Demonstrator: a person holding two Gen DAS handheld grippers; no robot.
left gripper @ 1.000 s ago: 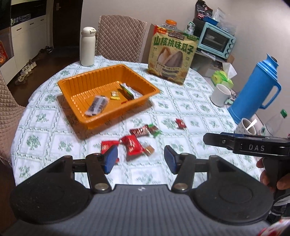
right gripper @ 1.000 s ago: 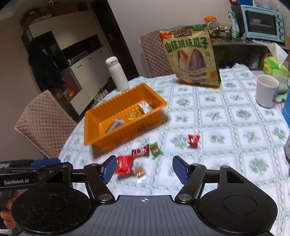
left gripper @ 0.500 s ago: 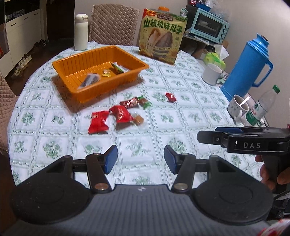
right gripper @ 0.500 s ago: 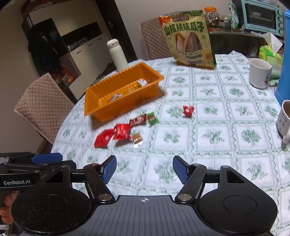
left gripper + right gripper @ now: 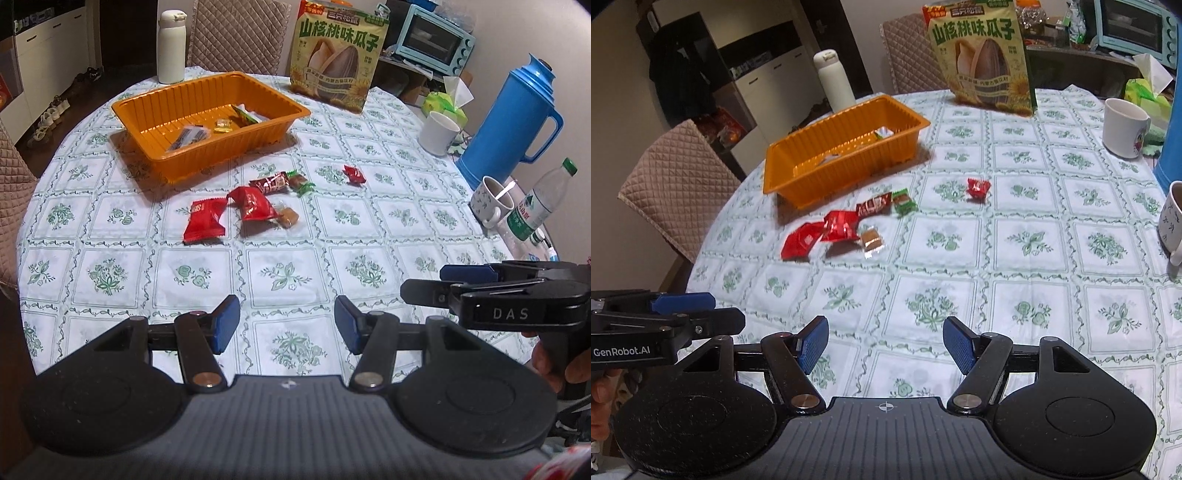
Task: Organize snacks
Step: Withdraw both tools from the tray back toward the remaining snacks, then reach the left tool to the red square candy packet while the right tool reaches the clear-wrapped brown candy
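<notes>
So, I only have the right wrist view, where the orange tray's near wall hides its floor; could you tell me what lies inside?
Observer: Three wrapped snacks lie in the orange tray: a dark packet, a small yellow one and a green-and-white one.
Operator: Thank you. What stands beyond the patterned cup at my right edge?
Observer: A plastic water bottle with a green cap, just beside it.
Operator: Is the blue thermos closed?
Observer: Yes, its lid is on.

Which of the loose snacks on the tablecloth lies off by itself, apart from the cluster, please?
The small red candy, lying alone toward the white mug. The other five wrapped snacks sit bunched together in front of the orange tray.
</notes>
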